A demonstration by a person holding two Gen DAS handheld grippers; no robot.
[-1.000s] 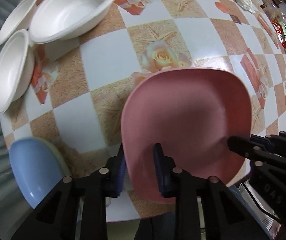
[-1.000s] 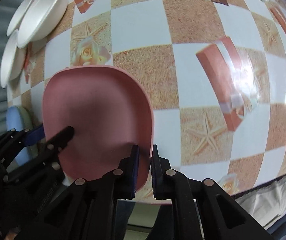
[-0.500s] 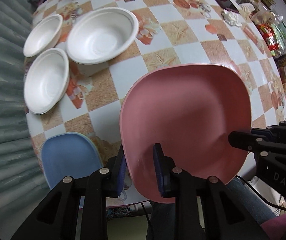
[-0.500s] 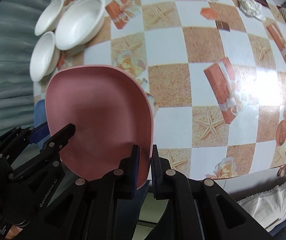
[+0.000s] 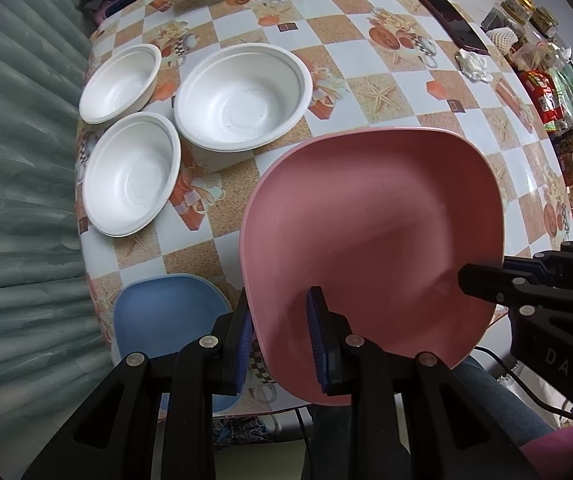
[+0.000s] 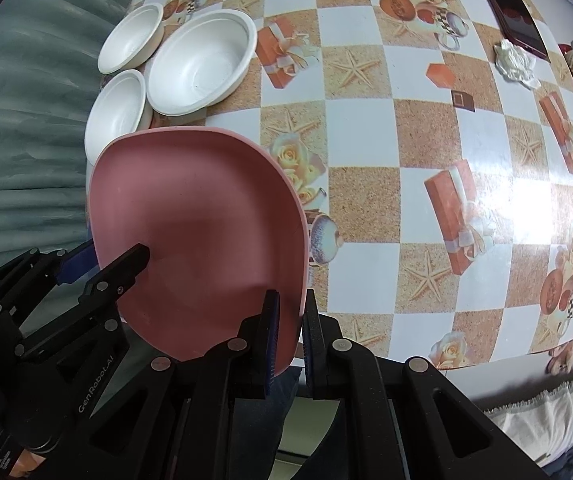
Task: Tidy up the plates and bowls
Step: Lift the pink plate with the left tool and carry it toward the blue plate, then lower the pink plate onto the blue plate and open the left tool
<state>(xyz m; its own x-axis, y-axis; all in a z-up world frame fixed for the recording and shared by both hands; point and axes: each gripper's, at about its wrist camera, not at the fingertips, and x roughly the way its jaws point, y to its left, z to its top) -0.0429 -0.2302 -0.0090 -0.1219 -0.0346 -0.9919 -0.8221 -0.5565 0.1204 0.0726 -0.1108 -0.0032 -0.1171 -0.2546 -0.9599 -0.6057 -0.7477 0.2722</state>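
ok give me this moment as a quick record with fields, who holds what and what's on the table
held item: pink plate, lifted off the table
left gripper: shut on the plate's left rim
right gripper: shut on the plate's right rim
white bowls: large bowl and two small bowls, separate, empty
blue plate: at near table edge, left of pink plate
table: checkered cloth
phone: far right

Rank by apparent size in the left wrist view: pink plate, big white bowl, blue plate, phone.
1. pink plate, though it is held nearest the camera, which inflates it.
2. big white bowl.
3. blue plate, partly hidden by the left gripper.
4. phone, farthest away.
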